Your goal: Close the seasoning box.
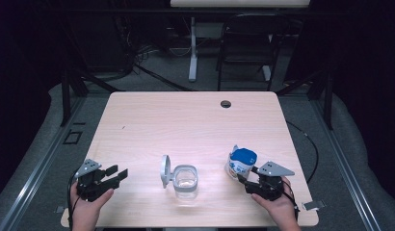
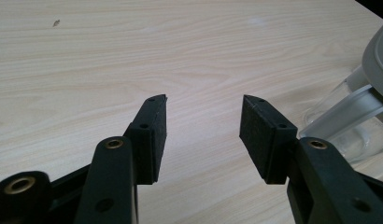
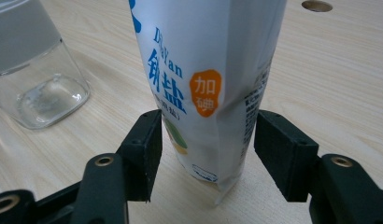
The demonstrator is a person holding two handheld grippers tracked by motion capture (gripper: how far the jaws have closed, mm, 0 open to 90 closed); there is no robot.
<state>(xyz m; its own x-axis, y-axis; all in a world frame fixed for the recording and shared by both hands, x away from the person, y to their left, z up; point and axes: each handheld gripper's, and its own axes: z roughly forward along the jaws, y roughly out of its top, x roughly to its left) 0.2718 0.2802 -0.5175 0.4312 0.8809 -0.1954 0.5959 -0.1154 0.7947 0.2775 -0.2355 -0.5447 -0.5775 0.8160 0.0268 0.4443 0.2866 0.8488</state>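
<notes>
A white and blue salt bag (image 1: 241, 161) with blue print and an orange spot (image 3: 203, 70) stands upright on the table's right front. My right gripper (image 1: 247, 175) has its jaws on either side of the bag's lower part (image 3: 208, 140); the pads stand just off the bag, so it is open. A clear glass jar (image 1: 185, 180) sits at front centre, its grey hinged lid (image 1: 165, 171) flipped up on the left. My left gripper (image 1: 117, 174) is at the front left, open (image 2: 203, 121) with nothing between its jaws, and the jar (image 2: 362, 107) is off to its right.
The light wooden table (image 1: 186, 120) has a round cable hole (image 1: 226, 103) near its far edge. Behind it stand a dark chair (image 1: 248, 43) and a white desk leg (image 1: 192, 48). The glass jar (image 3: 35, 70) is to the left of the bag.
</notes>
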